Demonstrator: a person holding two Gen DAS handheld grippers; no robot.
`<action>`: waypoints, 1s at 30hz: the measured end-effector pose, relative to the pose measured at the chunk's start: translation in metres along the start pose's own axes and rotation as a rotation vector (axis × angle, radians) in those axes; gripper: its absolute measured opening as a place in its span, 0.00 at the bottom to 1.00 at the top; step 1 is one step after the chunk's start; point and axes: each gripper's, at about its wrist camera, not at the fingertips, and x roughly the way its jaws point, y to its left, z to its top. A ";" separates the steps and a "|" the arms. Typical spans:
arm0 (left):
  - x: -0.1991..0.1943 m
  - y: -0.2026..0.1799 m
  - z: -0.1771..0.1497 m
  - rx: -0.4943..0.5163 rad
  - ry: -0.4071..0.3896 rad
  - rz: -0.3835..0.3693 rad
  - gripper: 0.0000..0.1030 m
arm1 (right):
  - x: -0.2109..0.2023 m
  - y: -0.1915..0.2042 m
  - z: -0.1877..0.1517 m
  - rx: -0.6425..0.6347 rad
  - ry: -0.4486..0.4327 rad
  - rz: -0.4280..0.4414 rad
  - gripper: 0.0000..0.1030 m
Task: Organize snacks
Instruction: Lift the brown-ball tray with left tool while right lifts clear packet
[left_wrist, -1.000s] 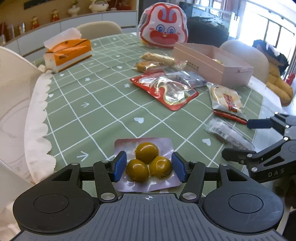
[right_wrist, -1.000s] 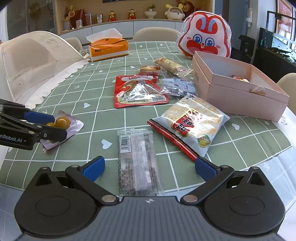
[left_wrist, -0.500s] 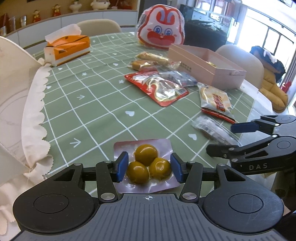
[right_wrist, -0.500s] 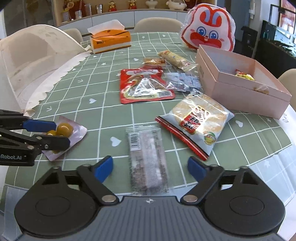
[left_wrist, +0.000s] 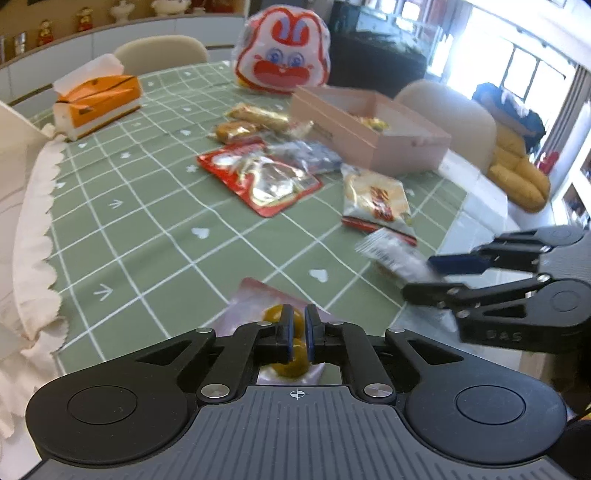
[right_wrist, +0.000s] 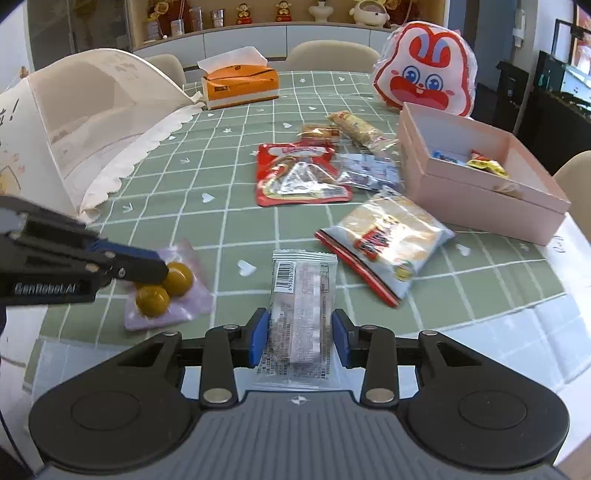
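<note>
The left claw is clamped on the pouch of 3 yellow balls at the near left edge of the table; its pads, spread either side of the pouch 1 second ago, have come nearly together, pinching a ball between them. The right claw sits around the near end of the clear bar, its pads just beside the wrapper's 2 long edges, narrowed from the wide gap of 1 second ago; whether they press it I cannot tell. The bar's long axis runs straight away from the right camera, barcode end far, near end overhanging the table edge. Beyond it lies 1 cracker bag with a red strip, angled toward the far right. Farther on are 1 red pouch and 1 bluish clear packet touching it, then 2 small golden bars side by side. At right stands 1 open pink box with a few snacks inside. At the far end are 1 rabbit bag, 1 orange tissue box, and at left 1 white mesh cover.
</note>
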 end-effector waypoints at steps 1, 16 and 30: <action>0.002 -0.003 0.000 0.001 0.011 -0.003 0.09 | -0.002 -0.004 -0.002 -0.010 0.006 -0.016 0.36; -0.012 -0.017 -0.018 0.164 0.041 0.099 0.17 | 0.010 -0.027 -0.028 0.146 -0.019 -0.107 0.71; 0.009 -0.031 -0.012 0.171 0.060 0.041 0.65 | 0.007 -0.017 -0.040 0.182 -0.068 -0.142 0.80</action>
